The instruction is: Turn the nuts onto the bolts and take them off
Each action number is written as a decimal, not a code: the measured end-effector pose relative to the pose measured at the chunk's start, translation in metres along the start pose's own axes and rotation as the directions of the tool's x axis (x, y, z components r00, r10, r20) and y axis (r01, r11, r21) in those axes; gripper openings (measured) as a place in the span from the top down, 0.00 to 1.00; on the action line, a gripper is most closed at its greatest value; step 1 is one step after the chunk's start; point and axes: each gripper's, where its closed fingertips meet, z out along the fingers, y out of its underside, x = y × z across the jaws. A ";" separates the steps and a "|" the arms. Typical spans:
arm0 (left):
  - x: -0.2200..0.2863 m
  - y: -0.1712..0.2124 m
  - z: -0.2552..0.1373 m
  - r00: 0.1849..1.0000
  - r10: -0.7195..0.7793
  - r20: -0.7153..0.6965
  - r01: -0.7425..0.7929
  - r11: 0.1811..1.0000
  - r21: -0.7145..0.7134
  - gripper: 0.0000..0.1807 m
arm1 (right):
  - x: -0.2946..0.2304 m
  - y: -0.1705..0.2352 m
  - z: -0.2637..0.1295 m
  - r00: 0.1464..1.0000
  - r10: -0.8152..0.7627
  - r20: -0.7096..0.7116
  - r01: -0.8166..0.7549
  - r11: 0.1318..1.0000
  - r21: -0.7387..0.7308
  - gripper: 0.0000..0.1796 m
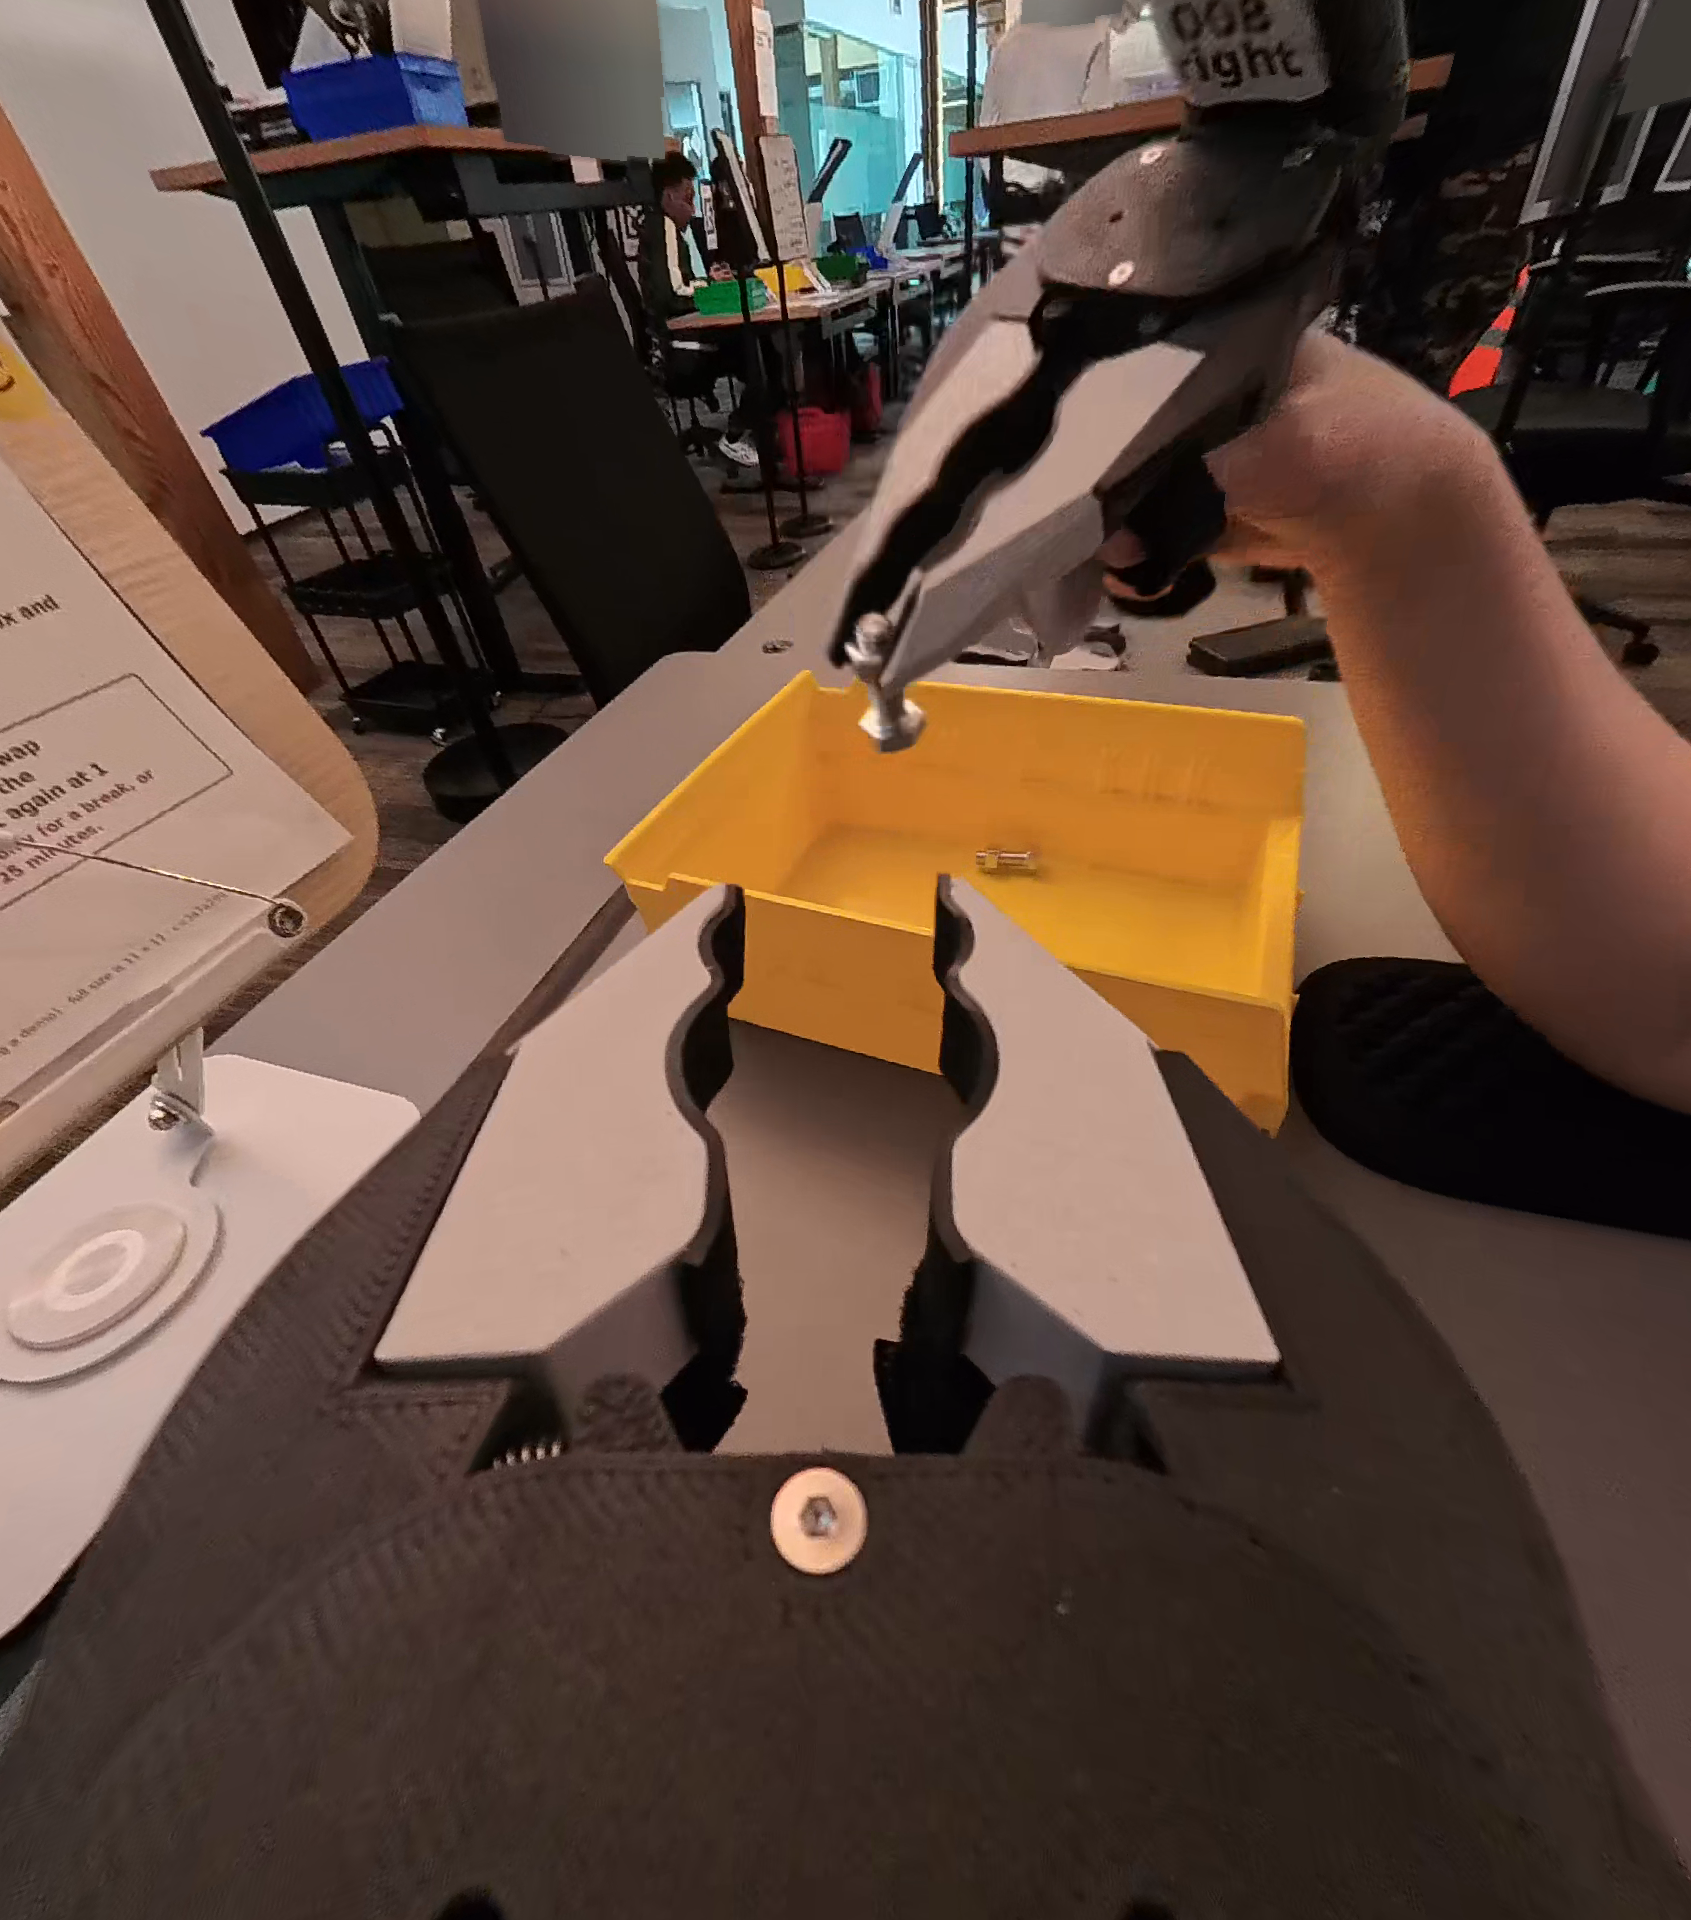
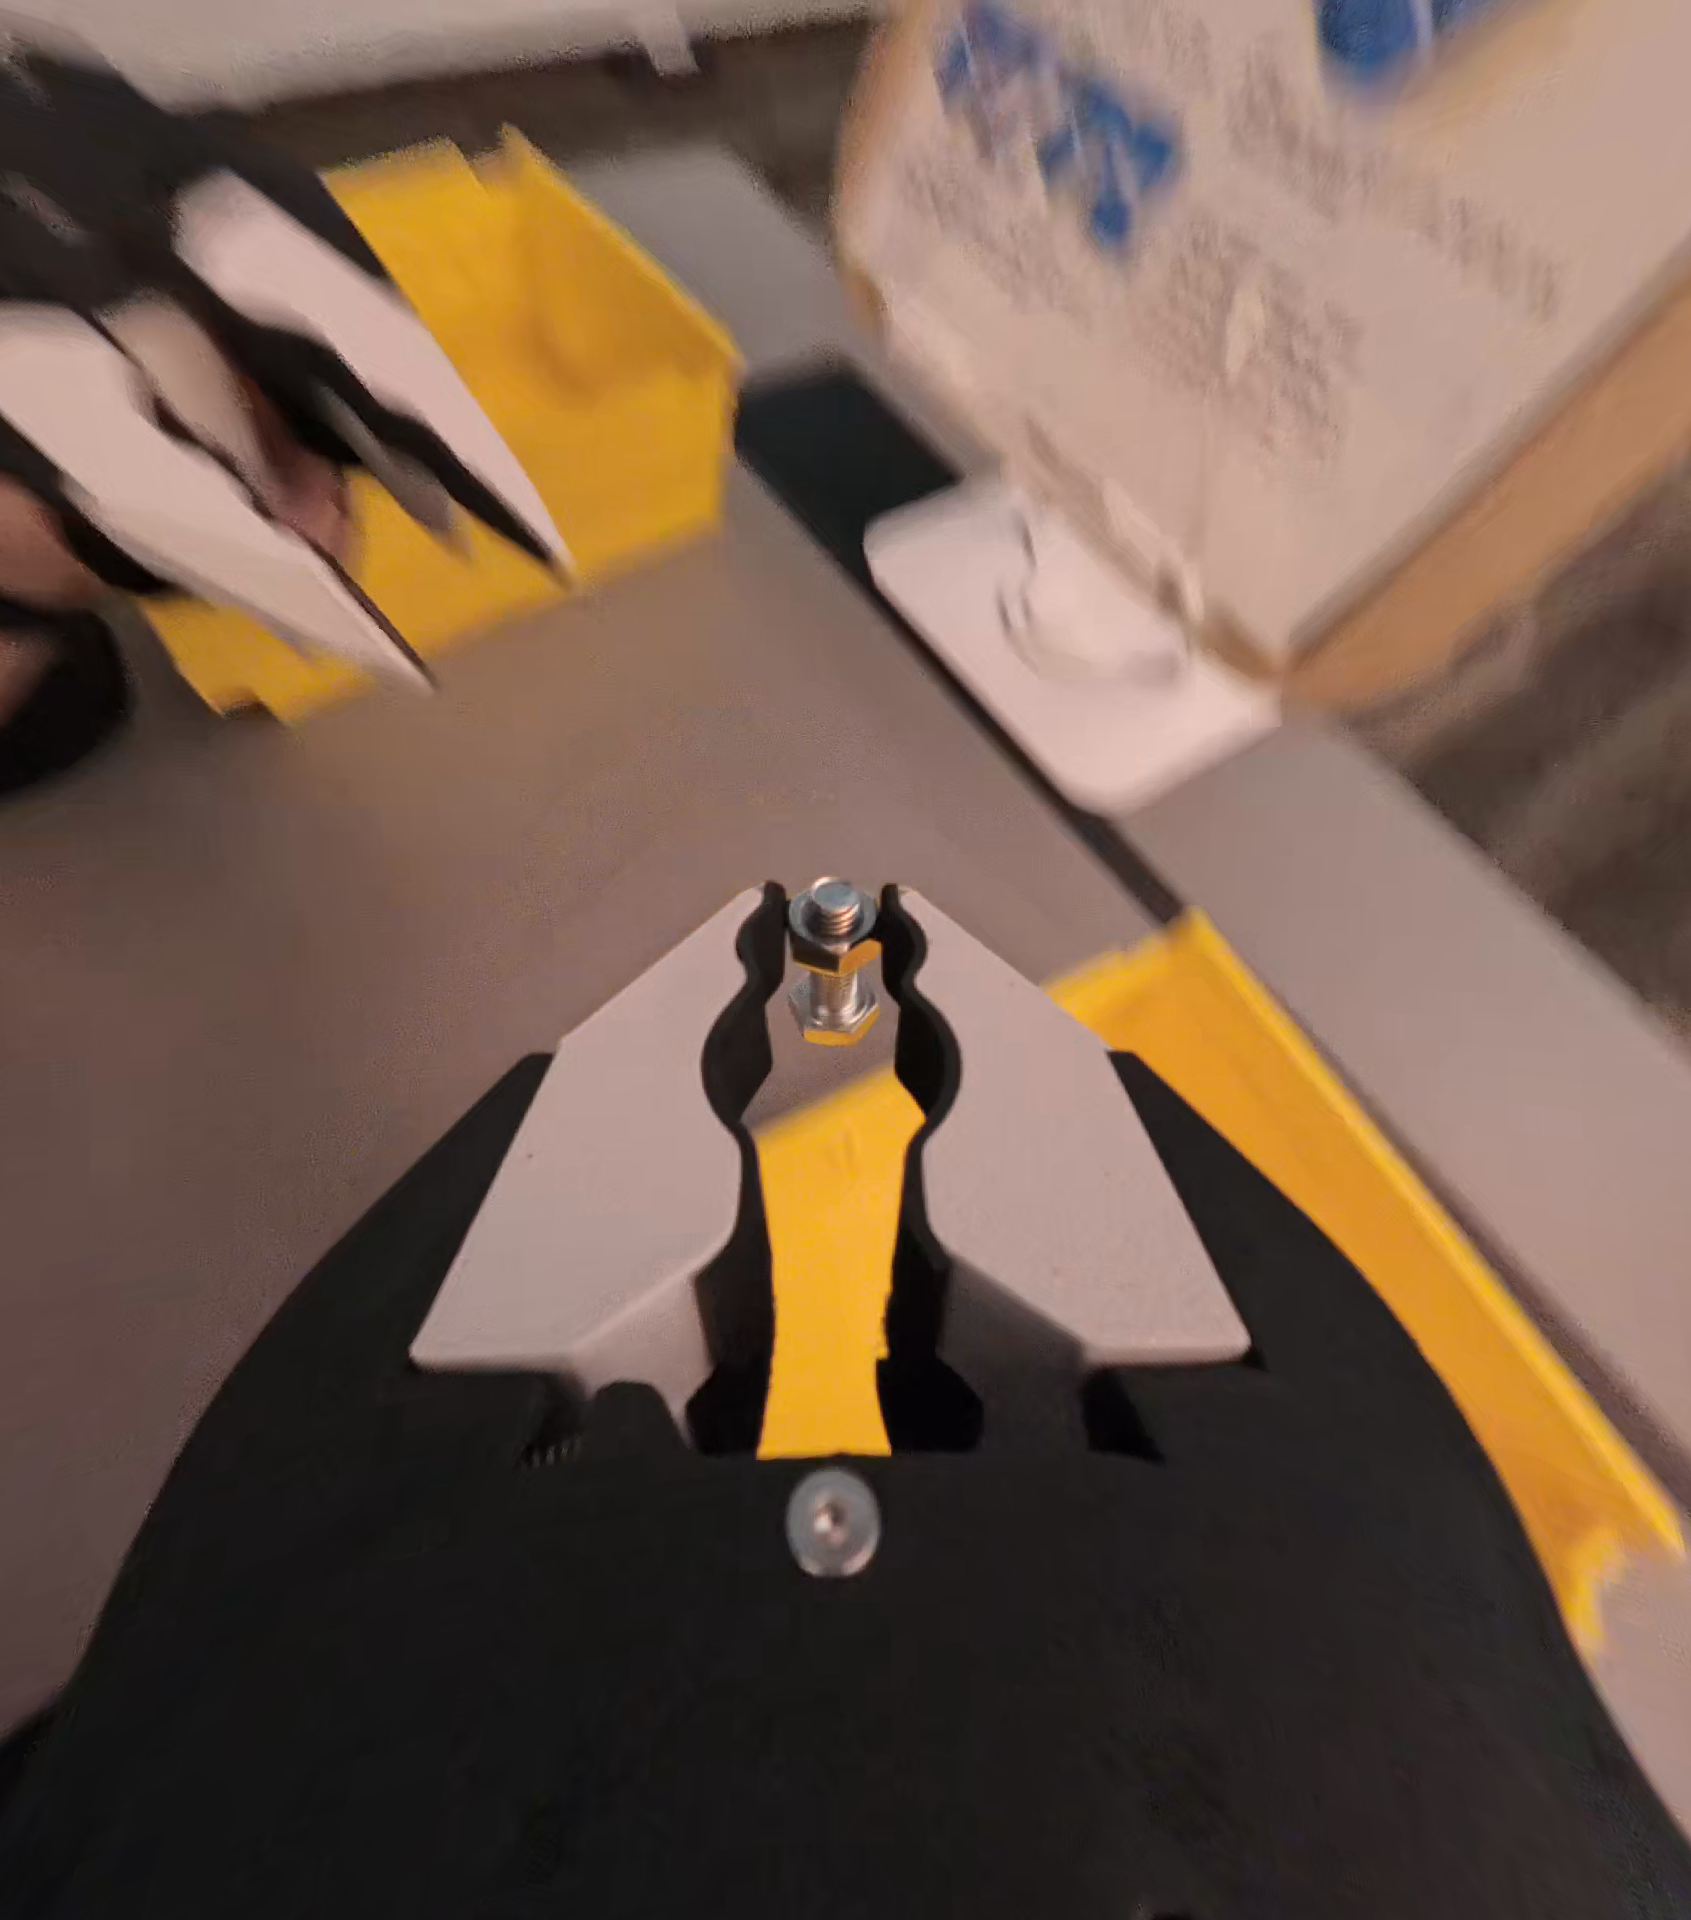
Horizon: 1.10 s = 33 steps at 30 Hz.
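Right hand-held gripper (image 2: 833,914) pinched at the tips on a small steel bolt (image 2: 832,971) by its nut (image 2: 828,932), above the yellow bin (image 1: 789,769). Left hand-held gripper (image 1: 839,914) wide apart, empty. Probably light, rigid, slick; best held by hex flats.

An open-plan office or lab workspace: beyond the left hand-held gripper (image 1: 836,966), rows of desks (image 1: 810,296) with monitors, office chairs (image 1: 1641,416), blue storage bins (image 1: 373,94) on shelving, and a seated person (image 1: 680,234) working.
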 end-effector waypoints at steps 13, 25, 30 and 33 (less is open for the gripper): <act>0.003 0.015 0.006 1.000 0.002 -0.025 -0.004 0.996 -0.087 0.82 | 0.060 0.245 -0.010 0.867 0.411 -0.281 -0.467 0.475 -0.746 0.91; -0.014 -0.019 -0.037 0.999 0.020 0.027 -0.019 0.999 -0.045 0.81 | 0.095 0.217 -0.006 0.868 0.324 -0.377 -0.496 0.608 -0.620 0.86; -0.040 -0.012 -0.109 0.980 0.132 0.146 -0.089 0.959 -0.269 0.80 | 0.107 0.122 -0.004 0.913 0.216 -0.345 -0.331 0.887 -0.321 0.83; -0.072 0.014 -0.163 0.939 0.130 0.318 0.018 0.906 -0.423 0.82 | 0.108 0.047 -0.011 0.925 0.085 -0.369 -0.109 0.993 -0.044 0.78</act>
